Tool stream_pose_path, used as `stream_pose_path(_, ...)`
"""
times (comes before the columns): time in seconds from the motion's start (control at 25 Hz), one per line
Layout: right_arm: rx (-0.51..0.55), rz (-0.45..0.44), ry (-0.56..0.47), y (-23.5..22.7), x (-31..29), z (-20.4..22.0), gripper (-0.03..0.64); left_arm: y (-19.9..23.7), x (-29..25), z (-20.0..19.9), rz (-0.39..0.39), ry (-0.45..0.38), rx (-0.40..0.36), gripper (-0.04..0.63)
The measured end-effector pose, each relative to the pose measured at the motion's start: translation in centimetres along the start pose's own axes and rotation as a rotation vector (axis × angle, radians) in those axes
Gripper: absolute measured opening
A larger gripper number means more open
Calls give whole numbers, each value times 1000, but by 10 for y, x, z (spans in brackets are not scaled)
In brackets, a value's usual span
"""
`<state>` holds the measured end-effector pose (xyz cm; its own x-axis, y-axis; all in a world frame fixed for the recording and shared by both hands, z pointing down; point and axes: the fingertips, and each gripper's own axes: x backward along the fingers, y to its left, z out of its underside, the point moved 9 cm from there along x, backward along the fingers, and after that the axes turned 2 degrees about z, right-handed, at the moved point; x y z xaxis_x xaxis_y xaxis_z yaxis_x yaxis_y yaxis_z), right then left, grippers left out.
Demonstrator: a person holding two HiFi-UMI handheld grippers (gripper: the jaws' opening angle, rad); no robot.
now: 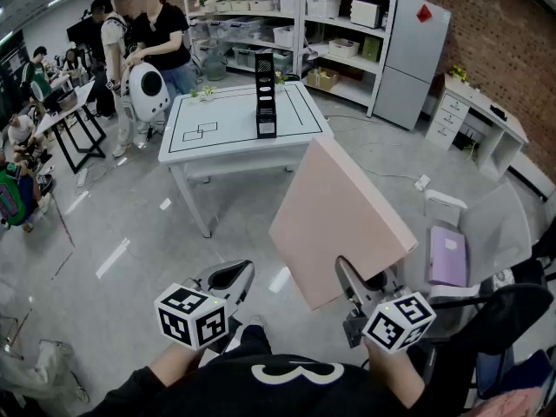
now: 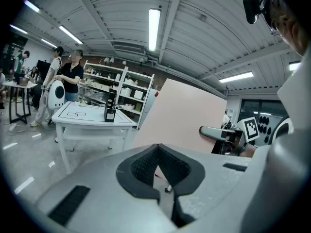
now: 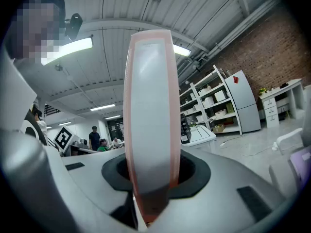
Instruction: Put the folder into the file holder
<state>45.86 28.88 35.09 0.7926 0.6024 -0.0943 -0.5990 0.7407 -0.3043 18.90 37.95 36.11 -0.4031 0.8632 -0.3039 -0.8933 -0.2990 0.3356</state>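
Note:
A wide pink folder (image 1: 339,220) is held up in the air, tilted, with my right gripper (image 1: 352,287) shut on its lower edge. In the right gripper view the folder (image 3: 149,125) stands edge-on between the jaws and fills the middle. The black file holder (image 1: 265,94) stands upright on the white table (image 1: 234,133) some way ahead. My left gripper (image 1: 228,278) hangs low at the left, shut and holding nothing. In the left gripper view the folder (image 2: 184,118) shows to the right and the file holder (image 2: 111,106) on the table farther off.
People stand beside a white rounded robot (image 1: 146,89) left of the table. Shelving (image 1: 295,16) and a fridge (image 1: 413,50) line the back wall. A white desk (image 1: 482,124) and a purple item (image 1: 447,254) are at the right. Open floor lies between me and the table.

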Motion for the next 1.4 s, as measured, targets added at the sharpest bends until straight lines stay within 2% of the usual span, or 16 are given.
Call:
stream_pose_path(0.32, -3, 10, 1, -9, -64, -8, 137, 59, -37, -20, 30, 5, 17, 6)
stream_pose_path(0.68, -53, 45, 28, -35, -190, -20, 137, 167, -92, -61, 44, 40, 39, 6)
stream_pose_path(0.92, -52, 51, 49, -42, -263, -28, 137, 234, -114, -88, 31, 32, 54, 6)
stream_pose_path(1.4, -49, 95, 6, -57, -321, -51, 137, 290, -136, -114, 25, 22, 57, 6)
